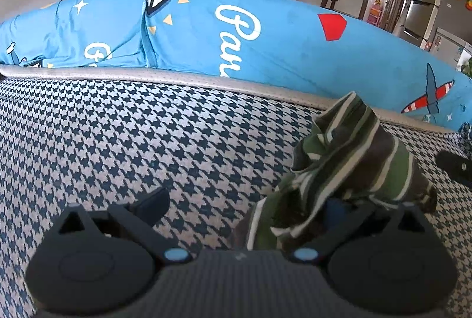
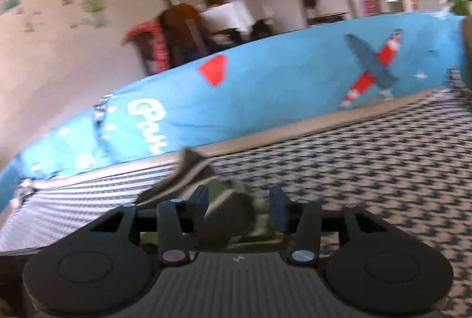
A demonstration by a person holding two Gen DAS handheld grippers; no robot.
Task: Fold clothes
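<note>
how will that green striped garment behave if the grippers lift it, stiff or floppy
Probably floppy: the green striped garment lies crumpled in soft folds on the houndstooth surface, draped over a finger of the left gripper. It likely sags when lifted, and looks light. The right gripper stands open around it, so a small pinch may slip.

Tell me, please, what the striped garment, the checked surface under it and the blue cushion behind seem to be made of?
Striped garment: soft knit, probably cotton jersey; it crumples in limp folds.
Checked surface: woven upholstery fabric with a matte houndstooth weave, edged in grey perforated trim, possibly faux leather.
Blue cushion: smooth printed cloth cover, lightly wrinkled; fibre unclear.
</note>
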